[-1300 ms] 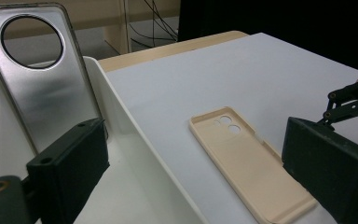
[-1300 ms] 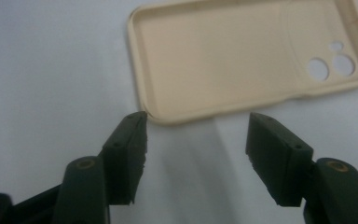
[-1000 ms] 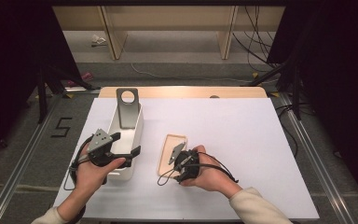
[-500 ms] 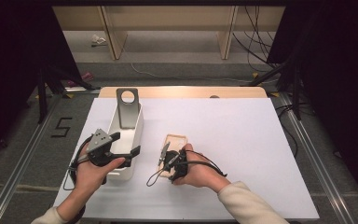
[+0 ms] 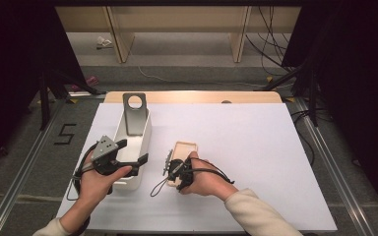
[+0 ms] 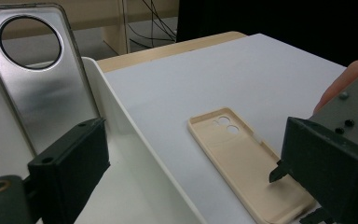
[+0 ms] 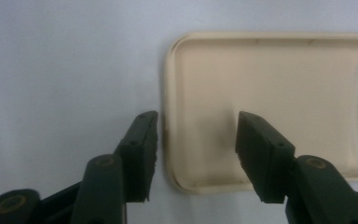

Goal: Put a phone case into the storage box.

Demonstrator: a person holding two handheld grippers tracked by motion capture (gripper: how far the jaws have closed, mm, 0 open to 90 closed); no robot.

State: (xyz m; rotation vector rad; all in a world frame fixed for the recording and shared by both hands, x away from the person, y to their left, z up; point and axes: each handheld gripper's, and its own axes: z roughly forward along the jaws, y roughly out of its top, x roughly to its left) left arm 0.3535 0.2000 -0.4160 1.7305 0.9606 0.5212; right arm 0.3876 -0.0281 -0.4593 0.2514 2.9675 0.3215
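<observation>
A beige phone case (image 5: 185,149) lies open side up on the white table cover. My right gripper (image 5: 170,167) is at its near end. In the right gripper view the jaws stand open astride one long rim of the case (image 7: 270,84), near a corner. One jaw is outside on the cover and the other inside the shell; neither touches the rim. My left gripper (image 5: 133,150) hovers open over the near half of a white tray (image 5: 146,140), holding nothing. A silver phone back plate (image 5: 134,115) with a round hole leans upright at the tray's far end.
The left gripper view shows the plate (image 6: 51,93), the tray wall (image 6: 121,121) and the beige case (image 6: 242,158) beyond it. A wooden strip (image 5: 192,97) borders the table's far edge. Shelving and cables lie behind.
My right gripper has slid left along the table onto the near end of the beige case. The left gripper has stayed over the tray.
</observation>
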